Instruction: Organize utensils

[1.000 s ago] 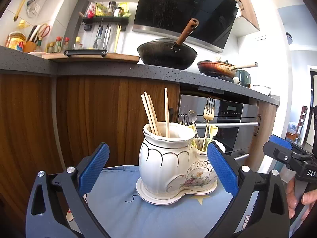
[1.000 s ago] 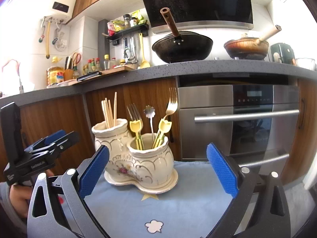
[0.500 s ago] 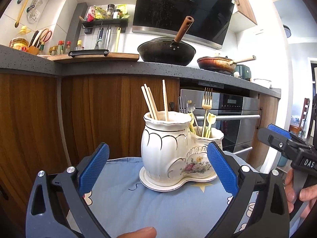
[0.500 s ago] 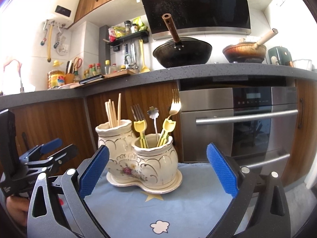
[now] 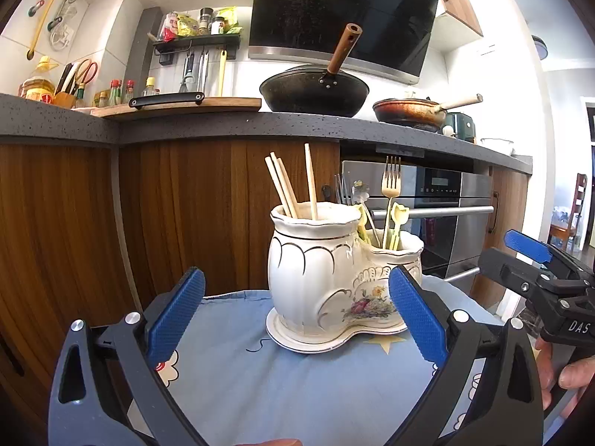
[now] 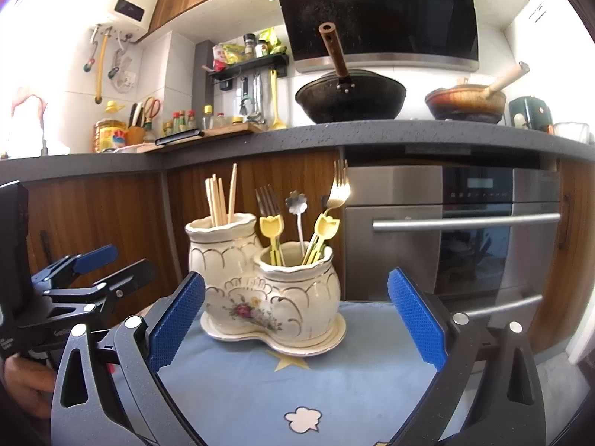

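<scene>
A white ceramic double-pot utensil holder stands on a blue cloth. Its taller pot holds wooden chopsticks. The lower pot holds forks and spoons with yellow tulip handles. My left gripper is open and empty, a little short of the holder. My right gripper is open and empty too, also in front of the holder. Each gripper shows at the edge of the other's view: the right, the left.
Behind the small cloth-covered table runs a wooden cabinet front with a steel oven to the right. On the dark counter above sit a black wok, a brown pan and a cutting board.
Both grippers have drawn back and lifted slightly, so the holder sits a little farther off and higher in both views. Both stay open. Nothing on the table moved.
</scene>
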### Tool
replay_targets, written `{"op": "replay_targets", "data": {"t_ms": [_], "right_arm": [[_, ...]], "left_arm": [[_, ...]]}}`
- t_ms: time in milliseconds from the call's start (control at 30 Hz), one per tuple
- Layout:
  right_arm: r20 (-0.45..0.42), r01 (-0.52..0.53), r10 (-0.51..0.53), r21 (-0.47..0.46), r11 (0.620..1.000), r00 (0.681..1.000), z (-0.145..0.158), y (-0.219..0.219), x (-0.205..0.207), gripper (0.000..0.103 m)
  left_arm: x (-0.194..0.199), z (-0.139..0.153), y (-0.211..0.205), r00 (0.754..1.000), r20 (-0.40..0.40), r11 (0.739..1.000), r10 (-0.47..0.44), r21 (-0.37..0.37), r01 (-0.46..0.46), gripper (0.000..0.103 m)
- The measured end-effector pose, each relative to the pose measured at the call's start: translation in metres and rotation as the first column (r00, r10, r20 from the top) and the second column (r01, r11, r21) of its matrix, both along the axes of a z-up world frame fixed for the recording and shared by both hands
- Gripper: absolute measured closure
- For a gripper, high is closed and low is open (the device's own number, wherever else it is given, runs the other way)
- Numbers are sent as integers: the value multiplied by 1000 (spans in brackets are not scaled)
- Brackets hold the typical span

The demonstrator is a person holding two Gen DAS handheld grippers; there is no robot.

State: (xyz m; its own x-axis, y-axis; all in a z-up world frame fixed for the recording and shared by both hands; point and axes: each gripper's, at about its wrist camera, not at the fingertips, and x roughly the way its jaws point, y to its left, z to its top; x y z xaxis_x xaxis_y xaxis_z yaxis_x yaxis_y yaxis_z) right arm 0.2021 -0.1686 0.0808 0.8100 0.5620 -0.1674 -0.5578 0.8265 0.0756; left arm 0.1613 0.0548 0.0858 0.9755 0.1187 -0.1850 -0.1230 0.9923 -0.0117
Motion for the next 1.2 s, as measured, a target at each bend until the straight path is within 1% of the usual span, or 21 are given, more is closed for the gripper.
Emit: {"op": "replay_targets", "data": {"t_ms": [133, 600, 1200], "right_arm": [[-18, 6, -6, -8, 1000, 1000, -1, 1, 3, 5], [2, -12, 12, -19, 1000, 1000, -2, 5, -1, 5], [6, -13, 13, -19, 1000, 1000, -1, 4, -2, 5]], "left_arm": [[-1, 0, -3, 1000, 4, 1000, -7, 9, 7, 5], [-2, 0, -3, 1000, 1, 1000, -11, 8, 11, 5], [-2, 0, -3, 1000, -1, 1000, -12, 10, 12, 5]]}}
